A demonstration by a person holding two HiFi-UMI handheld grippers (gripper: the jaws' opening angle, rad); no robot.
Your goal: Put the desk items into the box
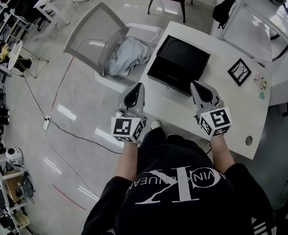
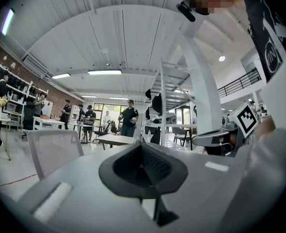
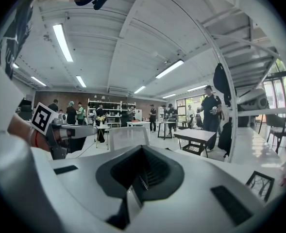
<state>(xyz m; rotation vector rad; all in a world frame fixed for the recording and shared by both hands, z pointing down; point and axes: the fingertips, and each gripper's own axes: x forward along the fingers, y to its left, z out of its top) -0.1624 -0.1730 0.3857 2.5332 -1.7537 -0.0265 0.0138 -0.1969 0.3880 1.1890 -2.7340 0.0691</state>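
A black open box sits on the white desk, at its far left part. A small black-framed picture lies to the right of the box and also shows in the right gripper view as the picture. Small pastel items and a green one lie near the desk's right edge. My left gripper hovers at the desk's near left edge, shut and empty. My right gripper is just in front of the box, also shut and empty.
A grey mesh chair with a pale cloth on its seat stands left of the desk. A cable hole is in the desk's near right corner. Another white table adjoins at the back right. People stand far off.
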